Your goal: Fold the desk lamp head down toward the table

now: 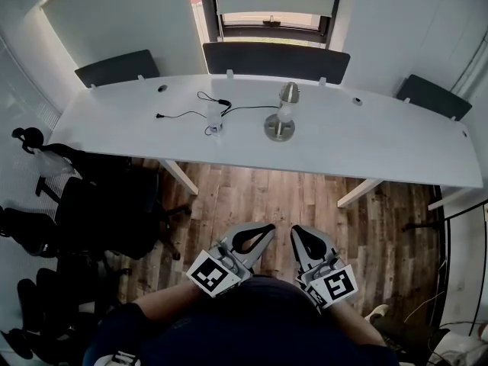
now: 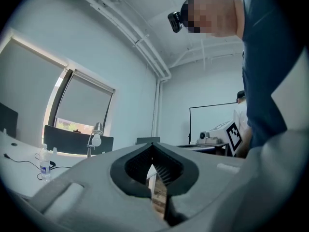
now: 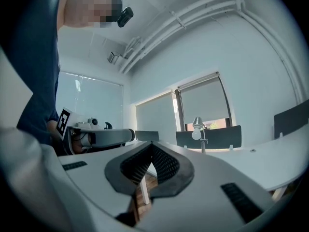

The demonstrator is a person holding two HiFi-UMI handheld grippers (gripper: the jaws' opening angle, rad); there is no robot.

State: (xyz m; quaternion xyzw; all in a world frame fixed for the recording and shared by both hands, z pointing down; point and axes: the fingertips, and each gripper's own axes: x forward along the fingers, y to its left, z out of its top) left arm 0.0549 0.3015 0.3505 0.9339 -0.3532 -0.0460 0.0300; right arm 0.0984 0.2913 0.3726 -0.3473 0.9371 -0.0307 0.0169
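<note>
Fingers (image 2: 133, 170) of left gripper (image 1: 263, 231) and right gripper (image 1: 299, 233) are being held fully closed, nothing between them, low by the person's body and well apart from the table (image 1: 381, 139). Mid-table, the desk lamp (image 1: 282, 113) is being seen upright, head (image 1: 288, 91) raised. Judgement: an approach is being called for first. The base (image 1: 279, 128) is best being steadied by one gripper while the head is being pressed down slowly, clear of the cable (image 1: 191, 113).
</note>
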